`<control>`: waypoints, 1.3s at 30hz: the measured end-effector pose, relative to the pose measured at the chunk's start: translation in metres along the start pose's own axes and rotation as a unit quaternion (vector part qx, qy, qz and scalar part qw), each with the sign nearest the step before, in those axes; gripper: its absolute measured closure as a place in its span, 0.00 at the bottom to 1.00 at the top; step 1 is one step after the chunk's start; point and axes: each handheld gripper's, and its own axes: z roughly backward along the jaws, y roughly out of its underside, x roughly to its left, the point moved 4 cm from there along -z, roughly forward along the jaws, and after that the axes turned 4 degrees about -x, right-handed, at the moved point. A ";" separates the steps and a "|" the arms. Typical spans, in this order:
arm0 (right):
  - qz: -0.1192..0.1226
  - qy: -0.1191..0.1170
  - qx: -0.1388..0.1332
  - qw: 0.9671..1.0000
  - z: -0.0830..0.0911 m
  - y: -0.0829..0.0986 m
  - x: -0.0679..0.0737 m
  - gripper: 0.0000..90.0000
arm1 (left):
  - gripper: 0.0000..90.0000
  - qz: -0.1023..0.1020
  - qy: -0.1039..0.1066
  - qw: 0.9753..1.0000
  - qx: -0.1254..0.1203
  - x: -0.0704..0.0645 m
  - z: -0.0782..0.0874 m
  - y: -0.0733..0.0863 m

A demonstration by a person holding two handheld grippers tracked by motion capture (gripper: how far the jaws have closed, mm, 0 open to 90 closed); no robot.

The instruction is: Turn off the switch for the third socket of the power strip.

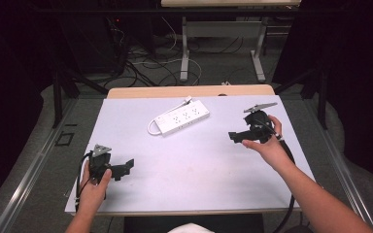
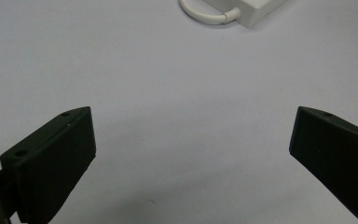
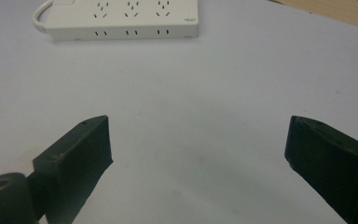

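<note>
White plastic power strip with its looped cord lies untouched toward the far edge of the pale tabletop; both hand-held grippers, left and right, hover wide open and empty, well apart from it. Approach looks the step in hand; next, closing in squarely.

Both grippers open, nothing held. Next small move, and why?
Probably ease the right gripper toward the power strip. It is open and the strip lies untouched, nearer to it than to the left gripper, which is also open at the table's near edge.
</note>
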 end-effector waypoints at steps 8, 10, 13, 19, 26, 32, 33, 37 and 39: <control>0.010 -0.003 -0.001 1.000 -0.006 -0.025 0.007 0.07 | 0.00 -0.001 -0.003 1.000 -0.005 0.001 0.001 -0.001; 0.006 -0.001 0.003 1.000 -0.009 -0.031 0.008 0.07 | 0.00 0.000 -0.002 1.000 -0.008 0.001 0.001 -0.001; 0.007 0.000 0.003 1.000 -0.014 -0.038 0.009 0.07 | 0.00 0.000 -0.003 1.000 -0.008 0.001 0.001 -0.001; 0.008 0.006 0.015 1.000 -0.025 -0.048 0.009 0.07 | 0.00 -0.004 -0.007 1.000 -0.007 0.001 0.001 -0.001; 0.007 0.017 0.018 1.000 -0.037 -0.061 0.010 0.07 | 0.00 -0.006 -0.016 1.000 -0.002 0.002 0.001 -0.001; 0.007 0.025 0.020 0.999 -0.048 -0.072 0.012 0.07 | 0.00 -0.007 -0.023 1.000 0.001 0.003 0.000 0.000; 0.004 0.027 0.020 0.999 -0.050 -0.074 0.013 0.07 | 0.00 -0.009 -0.025 1.000 0.002 0.003 0.000 0.000; -0.011 0.028 0.020 0.999 -0.061 -0.081 0.015 0.08 | 0.00 -0.012 -0.029 1.000 0.006 0.003 0.000 0.001; -0.011 0.028 0.022 0.999 -0.064 -0.082 0.015 0.08 | 0.00 -0.014 -0.030 0.999 0.005 0.003 0.000 0.001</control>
